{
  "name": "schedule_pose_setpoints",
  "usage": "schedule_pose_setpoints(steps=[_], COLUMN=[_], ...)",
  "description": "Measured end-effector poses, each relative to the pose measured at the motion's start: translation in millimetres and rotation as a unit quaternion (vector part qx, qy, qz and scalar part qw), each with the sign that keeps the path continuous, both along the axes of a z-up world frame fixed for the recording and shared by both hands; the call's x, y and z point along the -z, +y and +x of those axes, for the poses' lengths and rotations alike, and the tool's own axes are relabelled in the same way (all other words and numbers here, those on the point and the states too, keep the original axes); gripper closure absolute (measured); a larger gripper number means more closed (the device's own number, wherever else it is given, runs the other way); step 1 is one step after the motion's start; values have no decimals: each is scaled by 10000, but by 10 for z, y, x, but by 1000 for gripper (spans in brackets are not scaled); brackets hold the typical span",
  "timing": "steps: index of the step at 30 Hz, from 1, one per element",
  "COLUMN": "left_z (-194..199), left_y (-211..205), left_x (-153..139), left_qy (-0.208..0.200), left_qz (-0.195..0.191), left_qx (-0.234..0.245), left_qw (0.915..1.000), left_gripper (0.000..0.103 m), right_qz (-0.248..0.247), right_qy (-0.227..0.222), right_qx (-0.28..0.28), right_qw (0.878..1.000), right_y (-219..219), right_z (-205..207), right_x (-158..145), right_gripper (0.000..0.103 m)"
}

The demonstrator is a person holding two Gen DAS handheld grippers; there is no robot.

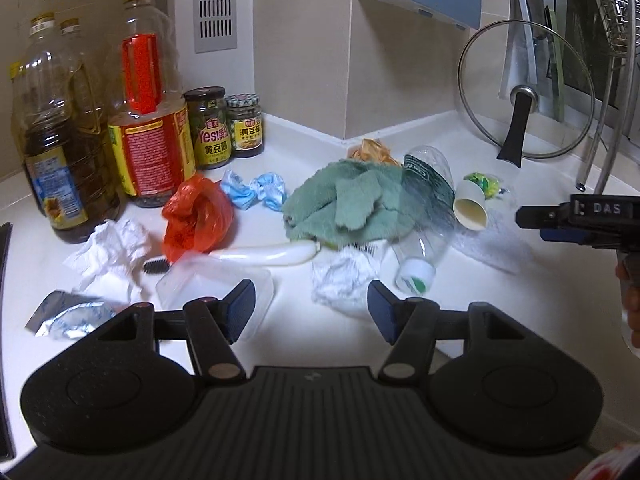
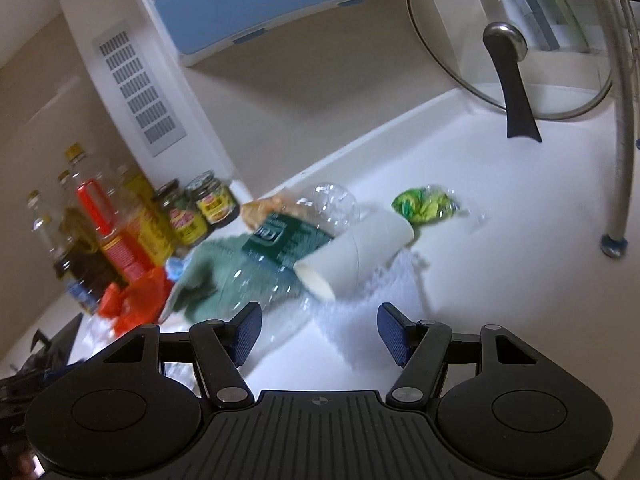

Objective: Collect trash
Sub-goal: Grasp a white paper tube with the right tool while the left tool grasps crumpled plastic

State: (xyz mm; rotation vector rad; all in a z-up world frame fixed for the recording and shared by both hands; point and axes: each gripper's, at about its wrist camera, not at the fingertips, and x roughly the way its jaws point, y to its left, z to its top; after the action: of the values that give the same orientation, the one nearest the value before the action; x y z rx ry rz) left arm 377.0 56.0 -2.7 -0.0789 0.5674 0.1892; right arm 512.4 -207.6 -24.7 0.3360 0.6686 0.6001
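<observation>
While both jaws gape empty, clear bottle (image 1: 420, 220) lies flat — cap nearest left gripper (image 1: 311, 306).

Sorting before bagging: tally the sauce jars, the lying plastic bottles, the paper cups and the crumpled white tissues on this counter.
Sauce jars: 2
Lying plastic bottles: 1
Paper cups: 1
Crumpled white tissues: 2
Total: 6

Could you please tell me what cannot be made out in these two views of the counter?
- Left wrist: green cloth hides the middle of the plastic bottle.
- Left wrist: right claw seen side-on, its tips overlapping.
- Right wrist: jars blurred, labels unreadable.
- Right wrist: red bag partly behind claw.
</observation>
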Motion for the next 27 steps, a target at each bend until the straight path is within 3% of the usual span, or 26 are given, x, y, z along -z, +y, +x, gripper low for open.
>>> schedule_pose_setpoints(steps=[8,11,16,19,23,27], left_z=[191,243,310,341,375,408], left_y=[69,94,108,109,98,94], left_x=[65,92,131,155,189,214], left_qy=[55,85,129,162,205,223], left_qz=[-91,-120,-147,-163,-175,-199], left_qx=[28,27,72,109,168,221], left_qw=[9999,9999,9998,9997,9995,9993], left_gripper=[44,44,44,44,44,44], right_qz=[-1132,-1490,-2071,-2427,-2608,-2534], right_qy=[-879,-1130,-1524,-1676,-1721,-1820], right_qx=[158,282,283,324,371,562], right_qw=[9895,9820,9660,9550,9492,9484], right_y=[433,558,761,864,910,833], right_z=[86,109,106,107,117,84], right_x=[116,173,261,309,355,339], right_gripper=[39,50,57,68,89,98])
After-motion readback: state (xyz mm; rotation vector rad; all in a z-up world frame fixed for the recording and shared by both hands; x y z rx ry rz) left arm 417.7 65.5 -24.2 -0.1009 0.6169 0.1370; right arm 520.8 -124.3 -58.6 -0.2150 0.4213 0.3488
